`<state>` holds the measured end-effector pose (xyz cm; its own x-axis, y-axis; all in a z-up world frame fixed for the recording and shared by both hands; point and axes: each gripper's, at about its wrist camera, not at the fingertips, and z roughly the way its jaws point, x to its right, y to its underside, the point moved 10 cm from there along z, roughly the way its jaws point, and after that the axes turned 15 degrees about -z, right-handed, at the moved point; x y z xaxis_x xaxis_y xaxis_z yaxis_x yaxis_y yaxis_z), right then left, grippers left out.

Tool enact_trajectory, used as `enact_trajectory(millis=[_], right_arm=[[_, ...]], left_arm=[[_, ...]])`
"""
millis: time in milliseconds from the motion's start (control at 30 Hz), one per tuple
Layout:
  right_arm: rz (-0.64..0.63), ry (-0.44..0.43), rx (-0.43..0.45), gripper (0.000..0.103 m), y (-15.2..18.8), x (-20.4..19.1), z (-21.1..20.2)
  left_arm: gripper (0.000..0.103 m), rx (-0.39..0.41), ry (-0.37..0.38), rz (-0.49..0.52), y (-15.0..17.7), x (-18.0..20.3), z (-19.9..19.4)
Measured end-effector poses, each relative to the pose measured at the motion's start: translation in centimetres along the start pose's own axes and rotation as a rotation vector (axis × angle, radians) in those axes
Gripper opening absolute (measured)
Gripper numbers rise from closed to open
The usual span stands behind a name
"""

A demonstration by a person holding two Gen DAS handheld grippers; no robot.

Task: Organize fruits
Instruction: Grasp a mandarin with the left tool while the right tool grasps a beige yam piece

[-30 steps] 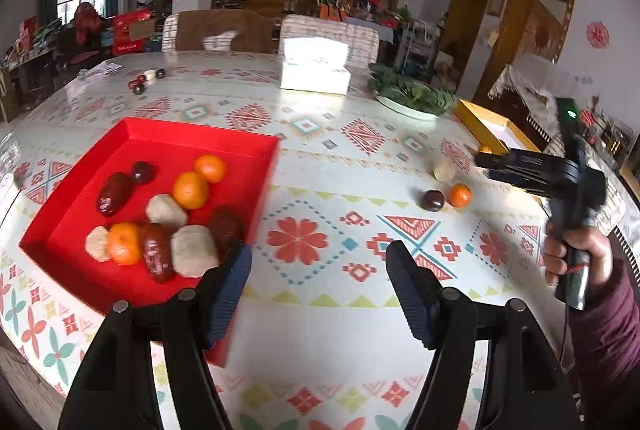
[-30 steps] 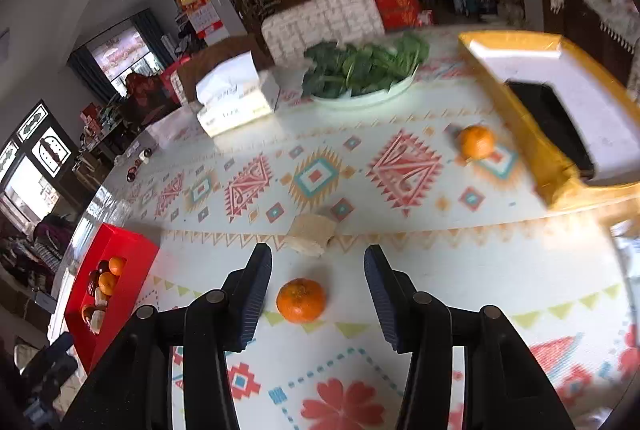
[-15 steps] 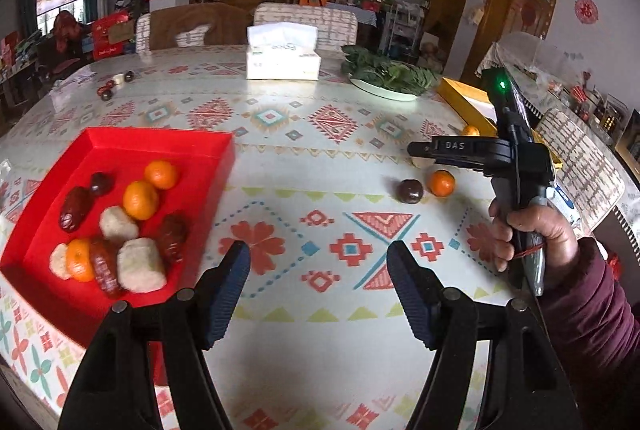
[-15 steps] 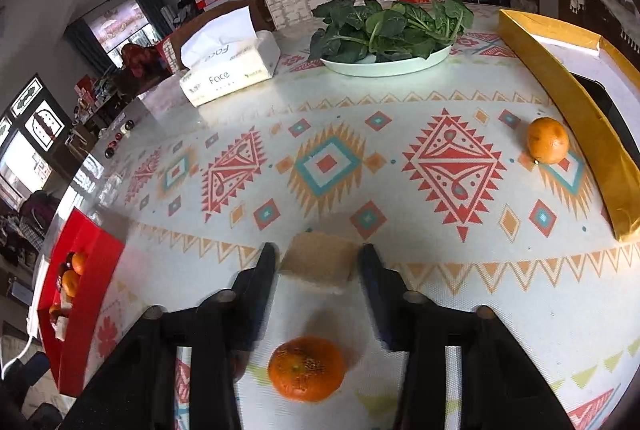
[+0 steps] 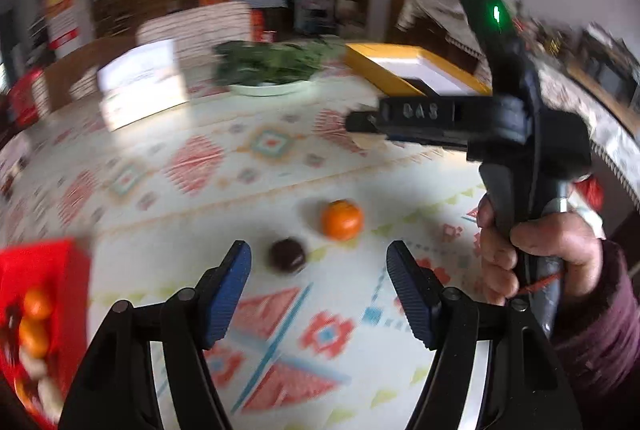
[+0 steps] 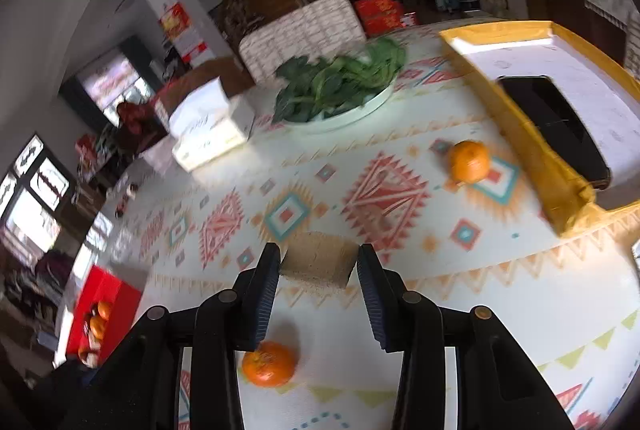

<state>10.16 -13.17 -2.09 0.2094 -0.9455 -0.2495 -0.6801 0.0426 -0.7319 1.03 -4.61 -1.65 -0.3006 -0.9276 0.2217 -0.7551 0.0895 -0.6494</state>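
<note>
Right gripper [image 6: 318, 264] fingers grip the tan block [image 6: 319, 264] for the red tray [image 6: 105, 304]; left gripper [image 5: 319, 266] fingers open, framing the dark fruit [image 5: 287, 254] beside the orange [image 5: 342, 220]

bare cloth [image 6: 460, 294] rightward, yellow box [image 6: 532, 153] likely blocking beyond

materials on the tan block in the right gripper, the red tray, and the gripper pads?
Tan block: looks like a coarse, matte, grainy solid, perhaps pressed grain or sponge; texture is speckled, so uncertain.
Red tray: smooth, even red walls with straight folded-looking edges, probably card or thin plastic.
Right gripper pads: dark blue with fine ribs, likely rubber or printed plastic.
</note>
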Motion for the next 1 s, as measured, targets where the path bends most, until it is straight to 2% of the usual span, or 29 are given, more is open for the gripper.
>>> enact_trajectory(millis=[67,200,367,400,433,467,533,667,800,933,1000], right_arm=[[0.026,-0.002,0.013,0.043,-0.3,0.8,-0.3],[0.059,-0.020,0.016,0.043,-0.4,1.4,-0.4],[0.042,-0.030,0.017,0.043,-0.6,0.8,-0.4],[0.037,-0.031,0.018,0.043,-0.6,0.7,-0.4],[0.036,-0.033,0.018,0.043,-0.6,0.6,-0.4],[0.035,-0.035,0.019,0.043,-0.6,0.6,-0.4],[0.034,-0.033,0.019,0.043,-0.6,0.6,-0.3],[0.040,-0.036,0.015,0.044,-0.5,0.6,0.0],[0.034,-0.037,0.017,0.043,-0.4,0.5,0.2],[0.022,-0.052,0.013,0.044,0.0,-0.1,0.4],[0.006,-0.051,0.009,0.044,0.2,-0.6,0.5]], left_arm=[[0.058,-0.027,-0.001,0.021,-0.3,0.8,1.7],[0.057,-0.061,-0.017,0.041,-1.0,1.3,4.4],[0.054,-0.104,-0.009,0.076,-0.7,1.9,6.5],[0.051,-0.114,-0.008,0.084,-0.5,2.0,6.8],[0.036,-0.124,-0.009,0.087,-0.3,2.0,7.1],[0.031,-0.120,-0.027,0.089,-0.3,1.7,7.0],[0.031,-0.116,-0.020,0.069,-0.3,1.5,6.8],[0.031,-0.071,-0.022,0.000,-1.1,0.2,5.1],[0.031,0.003,-0.019,-0.092,-1.8,-2.1,1.0],[0.031,0.088,-0.058,-0.201,-1.1,-6.7,-4.7],[0.031,0.140,-0.108,-0.282,-0.3,-10.5,-8.0]])
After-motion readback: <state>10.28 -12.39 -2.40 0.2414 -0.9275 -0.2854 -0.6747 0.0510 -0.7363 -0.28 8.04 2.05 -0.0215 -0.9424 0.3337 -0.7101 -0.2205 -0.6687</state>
